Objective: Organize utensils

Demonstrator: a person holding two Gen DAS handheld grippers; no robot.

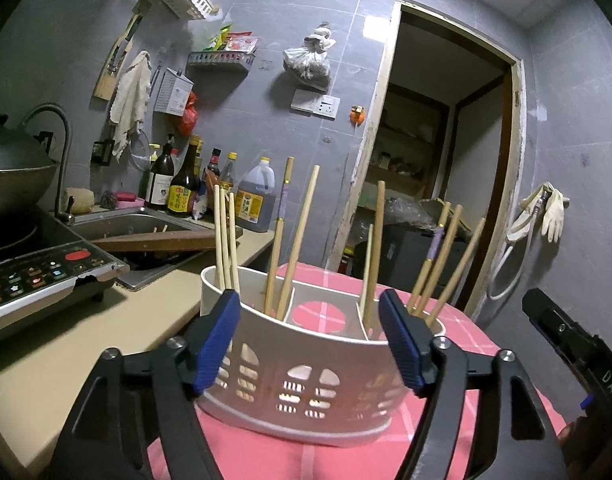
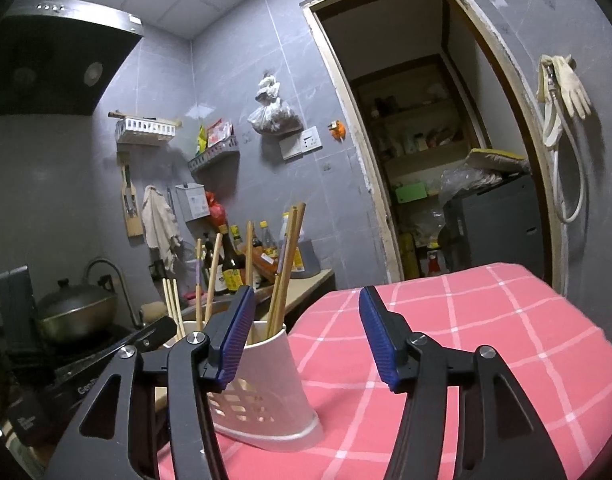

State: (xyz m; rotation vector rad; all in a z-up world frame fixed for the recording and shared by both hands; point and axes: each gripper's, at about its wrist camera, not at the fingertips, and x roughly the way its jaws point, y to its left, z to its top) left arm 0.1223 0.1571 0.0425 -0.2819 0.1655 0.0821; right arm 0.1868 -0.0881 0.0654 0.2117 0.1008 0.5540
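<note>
A white utensil holder [image 1: 306, 364] with cut-out windows stands on the pink checked cloth [image 1: 266, 456]. Several wooden chopsticks [image 1: 302, 236] stand upright in its left, middle-left and right compartments; the middle compartment shows only cloth. My left gripper [image 1: 313, 344] is open and empty, its blue pads either side of the holder's near wall. My right gripper [image 2: 306, 340] is open and empty over the cloth [image 2: 465, 340], with the holder [image 2: 274, 392] just left of it. The right gripper's black body [image 1: 577, 360] shows at the left view's right edge.
A beige counter [image 1: 106, 328] lies left of the cloth, with an induction cooker [image 1: 38, 276], a wok [image 1: 14, 172], a sink [image 1: 146, 228] with a board across it, and sauce bottles [image 1: 182, 184]. A doorway [image 2: 425, 160] is behind.
</note>
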